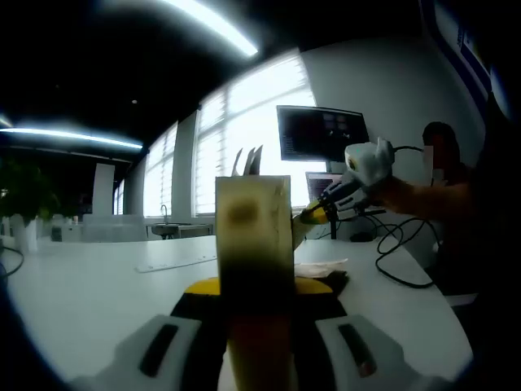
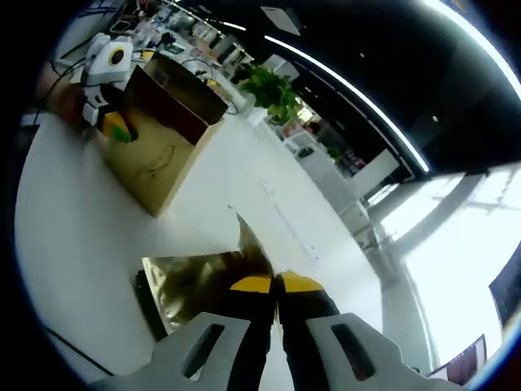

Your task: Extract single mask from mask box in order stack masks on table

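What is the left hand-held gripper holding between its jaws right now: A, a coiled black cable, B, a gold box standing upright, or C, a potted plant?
B: in the left gripper view the left hand-held gripper is closed on the gold box, which stands upright on the white table.

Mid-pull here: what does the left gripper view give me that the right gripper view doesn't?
Left gripper view: a monitor, bright windows, a black cable and the right gripper reaching in from the right. Right gripper view: a gold packet clamped in its own jaws, a plant and the left gripper across the tabletop. Both: the gold mask box, held in the left jaws, and the white table.
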The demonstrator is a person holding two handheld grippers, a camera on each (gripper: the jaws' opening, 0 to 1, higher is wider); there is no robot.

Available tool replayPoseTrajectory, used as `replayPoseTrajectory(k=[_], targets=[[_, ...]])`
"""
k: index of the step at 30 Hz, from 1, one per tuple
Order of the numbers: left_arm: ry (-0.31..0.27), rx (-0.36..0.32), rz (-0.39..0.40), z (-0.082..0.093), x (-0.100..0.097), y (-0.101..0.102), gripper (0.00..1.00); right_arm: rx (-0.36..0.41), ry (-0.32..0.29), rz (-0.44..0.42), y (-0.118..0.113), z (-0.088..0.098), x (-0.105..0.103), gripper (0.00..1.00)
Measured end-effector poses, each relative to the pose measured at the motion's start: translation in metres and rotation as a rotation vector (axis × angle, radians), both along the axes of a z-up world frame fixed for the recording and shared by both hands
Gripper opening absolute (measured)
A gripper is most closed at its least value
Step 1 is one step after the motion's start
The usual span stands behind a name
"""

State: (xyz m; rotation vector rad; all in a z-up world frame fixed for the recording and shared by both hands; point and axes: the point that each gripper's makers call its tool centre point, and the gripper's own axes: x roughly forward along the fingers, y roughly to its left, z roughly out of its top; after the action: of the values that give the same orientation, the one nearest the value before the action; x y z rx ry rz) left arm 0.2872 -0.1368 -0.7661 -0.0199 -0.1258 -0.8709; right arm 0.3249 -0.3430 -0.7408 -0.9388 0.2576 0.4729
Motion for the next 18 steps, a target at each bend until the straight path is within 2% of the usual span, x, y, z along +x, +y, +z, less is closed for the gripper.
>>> replayPoseTrajectory(k=[11,18], targets=[[0.000,0.000,0.000,-0.001,0.000,0.000,0.31,-0.019,0.065,-0.005,-0.004,-0.044,-0.021,0.00],[0.000,0.000,0.001,-0.001,0.000,0.000,0.31,-0.009,0.084,-0.006,-0.003,-0.059,-0.027,0.00]])
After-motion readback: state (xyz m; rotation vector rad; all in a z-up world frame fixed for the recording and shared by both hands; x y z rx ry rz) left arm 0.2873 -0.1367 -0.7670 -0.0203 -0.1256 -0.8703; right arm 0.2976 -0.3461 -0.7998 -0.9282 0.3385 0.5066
